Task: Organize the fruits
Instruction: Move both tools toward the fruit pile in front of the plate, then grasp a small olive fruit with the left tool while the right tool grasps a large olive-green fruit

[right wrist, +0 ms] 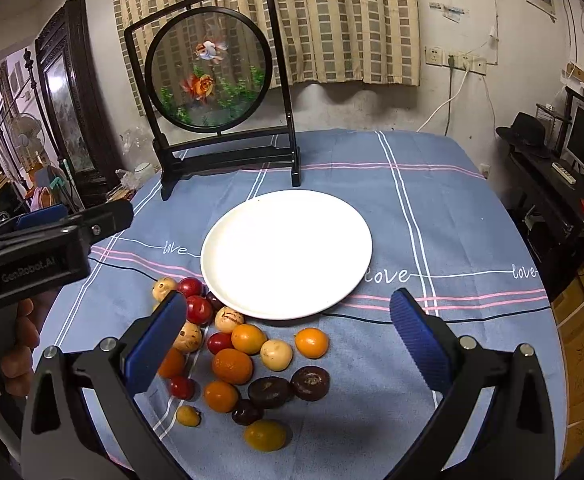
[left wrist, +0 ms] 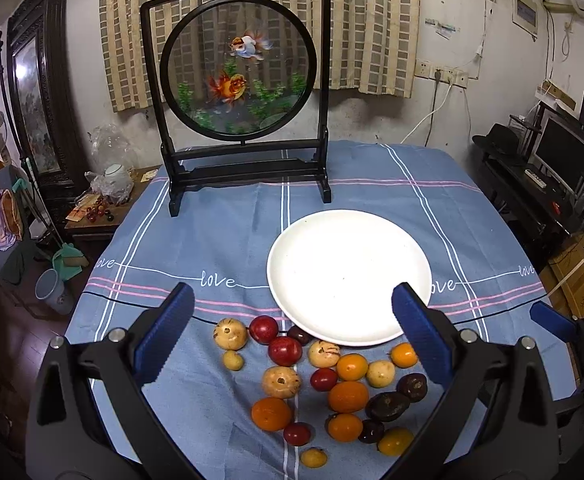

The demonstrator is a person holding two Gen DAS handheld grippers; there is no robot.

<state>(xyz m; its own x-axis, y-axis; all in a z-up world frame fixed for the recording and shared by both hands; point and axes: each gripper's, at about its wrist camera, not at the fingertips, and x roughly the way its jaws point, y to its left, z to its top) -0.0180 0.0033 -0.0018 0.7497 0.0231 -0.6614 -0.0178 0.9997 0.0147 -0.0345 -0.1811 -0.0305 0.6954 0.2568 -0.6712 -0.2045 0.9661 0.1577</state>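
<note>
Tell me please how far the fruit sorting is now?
Nothing looks done yet: the plate is bare. Nothing is in hand: the left claw and the right claw are both open, holding nothing. All is left: the fruits lie in a loose pile on the cloth just in front of the plate.

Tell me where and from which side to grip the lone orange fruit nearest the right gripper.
Grip the orange fruit across its round middle, coming from above with the right gripper, which is open. It sits apart from the other fruit on the tablecloth, leaving room on both sides.
</note>
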